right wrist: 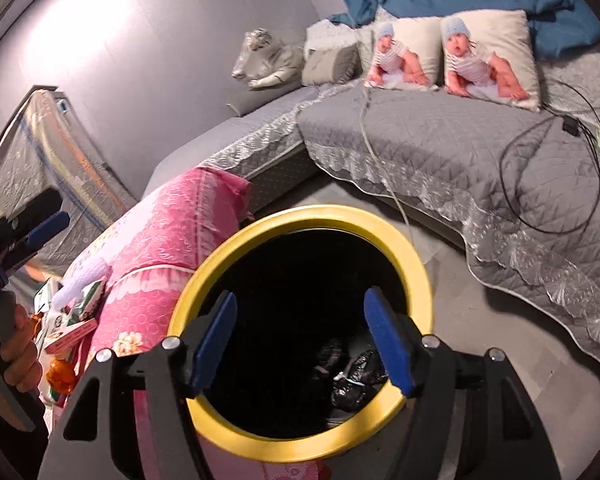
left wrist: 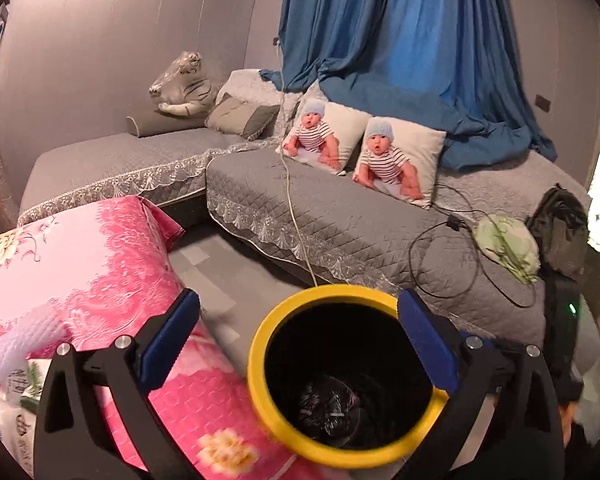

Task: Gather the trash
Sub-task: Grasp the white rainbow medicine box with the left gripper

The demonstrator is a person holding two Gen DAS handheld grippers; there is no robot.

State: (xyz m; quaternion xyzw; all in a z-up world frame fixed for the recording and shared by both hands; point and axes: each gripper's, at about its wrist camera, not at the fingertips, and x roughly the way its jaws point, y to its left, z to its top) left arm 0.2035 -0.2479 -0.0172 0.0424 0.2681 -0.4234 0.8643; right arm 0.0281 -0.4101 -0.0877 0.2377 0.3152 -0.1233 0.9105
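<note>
At the far left, small printed packets and wrappers (right wrist: 70, 320) lie heaped on a pink floral quilted cover (left wrist: 100, 272); the left gripper (left wrist: 300, 344) hangs with its jaws spread wide and nothing between them; just right of the cover stands a round black bin with a yellow rim (right wrist: 422, 276), crumpled black plastic scraps (right wrist: 358, 376) at its bottom; the right gripper (right wrist: 304, 344) hovers over the bin's mouth, jaws apart and empty; further right runs a grey quilted sofa (right wrist: 440, 152).

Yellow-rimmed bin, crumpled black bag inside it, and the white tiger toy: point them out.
Yellow-rimmed bin (right wrist: 419, 264): right wrist view, rim's right side.
Crumpled black bag (right wrist: 358, 376): right wrist view, its middle.
White tiger toy (left wrist: 186, 88): left wrist view, its body.
</note>
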